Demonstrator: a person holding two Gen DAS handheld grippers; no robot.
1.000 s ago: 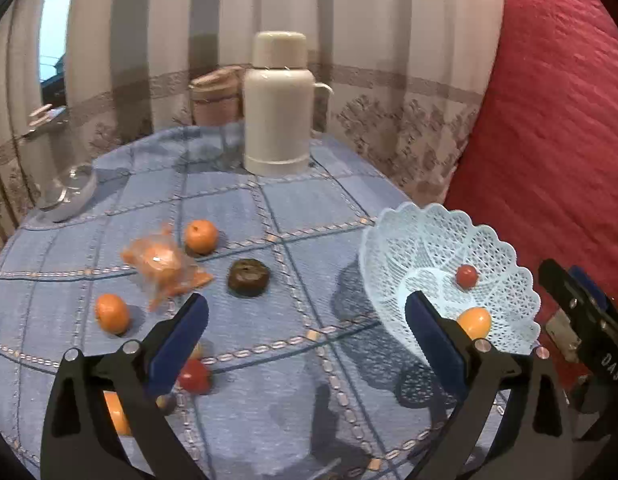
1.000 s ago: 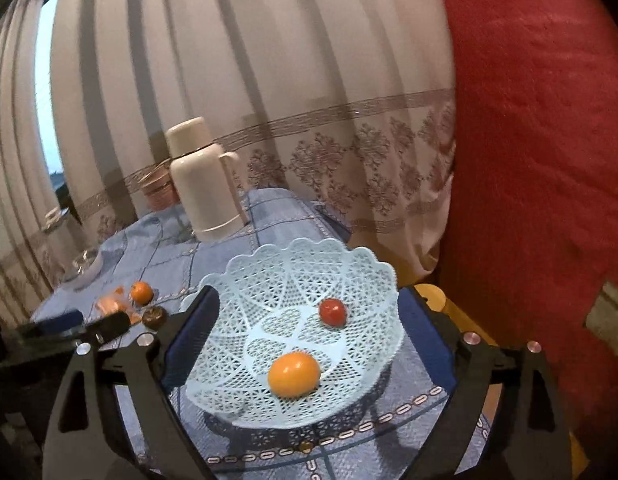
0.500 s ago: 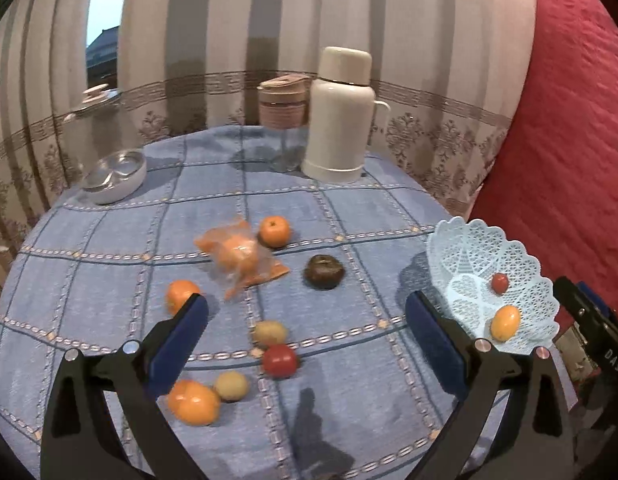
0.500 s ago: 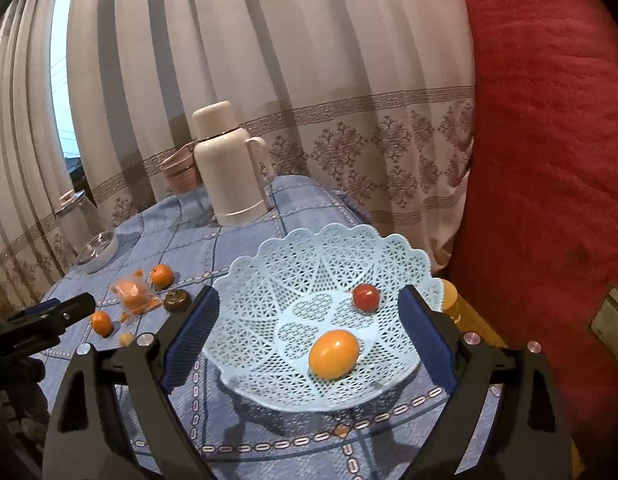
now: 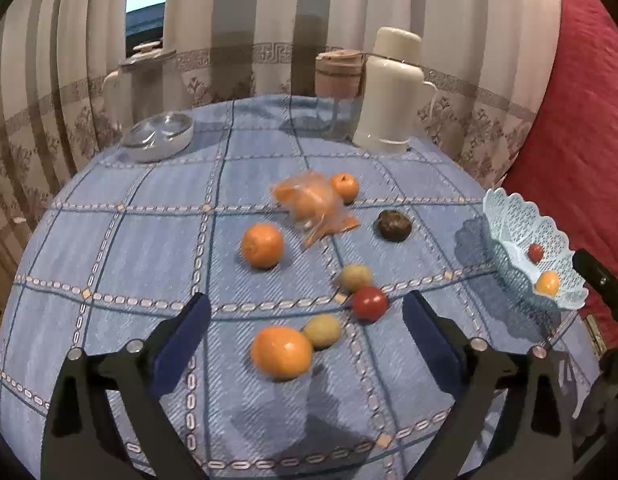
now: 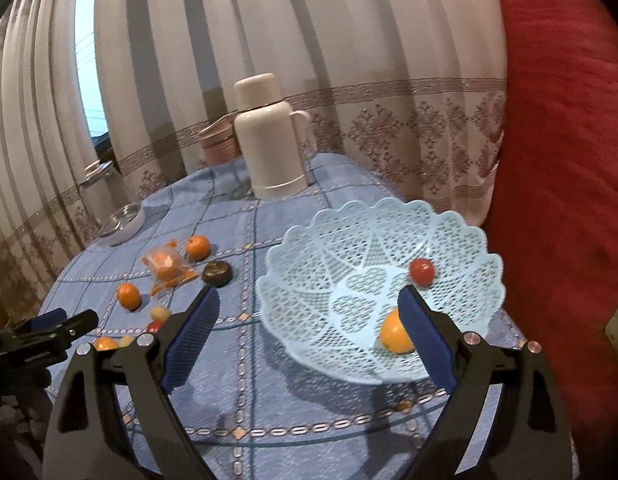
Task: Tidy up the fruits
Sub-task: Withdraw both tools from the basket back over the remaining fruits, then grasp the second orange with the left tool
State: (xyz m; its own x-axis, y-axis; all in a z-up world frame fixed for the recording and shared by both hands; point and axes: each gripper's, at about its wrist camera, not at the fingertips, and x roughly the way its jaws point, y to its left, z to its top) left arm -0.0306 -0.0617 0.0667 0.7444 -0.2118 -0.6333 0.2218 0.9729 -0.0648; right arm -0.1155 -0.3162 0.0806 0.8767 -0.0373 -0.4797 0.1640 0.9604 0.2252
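Note:
Loose fruit lies on the blue checked tablecloth [image 5: 149, 240]: a large orange [image 5: 281, 352], a yellowish fruit [image 5: 322, 331], a red tomato [image 5: 370, 303], another orange [image 5: 261, 245] and a dark brown fruit [image 5: 394, 225]. My left gripper [image 5: 305, 308] hovers over the nearest ones. Its jaws are closing, and the pads touch nothing. At the table's right edge, a pale blue lattice basket [image 6: 349, 232] holds a small tomato [image 6: 421, 272] and an orange fruit [image 6: 393, 334]. My right gripper [image 6: 309, 298] stands open just in front of the basket, empty.
A crumpled plastic bag [image 5: 313, 204] with orange pieces lies beside a small orange [image 5: 344, 187]. At the far edge stand a cream thermos [image 5: 391, 96], a lidded jar [image 5: 337, 80] and a glass dish [image 5: 159, 134]. A red cushion [image 6: 569, 160] rises right of the basket.
My left gripper has swung left, away from the basket, and now faces the loose fruit. The right gripper has shifted left, so the basket sits further right in its view.

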